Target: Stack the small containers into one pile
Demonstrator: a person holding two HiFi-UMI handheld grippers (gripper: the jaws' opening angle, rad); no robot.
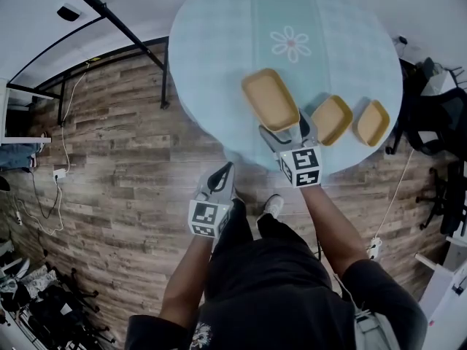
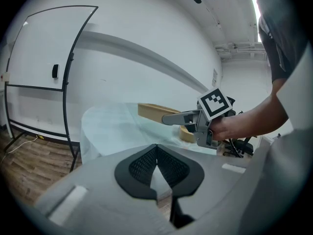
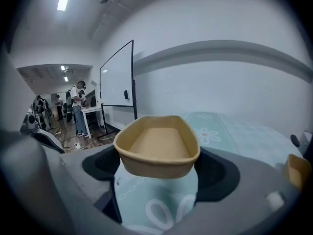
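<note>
Above the round bench, the right gripper clamps its fingers on a container, held aloft, likely for stacking; the left gripper keeps its fingers together, idle.

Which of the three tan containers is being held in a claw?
The leftmost container, clamped in the right claw; the middle container and the rightmost container sit free on the table.

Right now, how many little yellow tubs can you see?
3. The big-looking tub is gripped by the right gripper over the table. The middle tub and the end tub sit on the table just right of it. None seems hidden.
</note>
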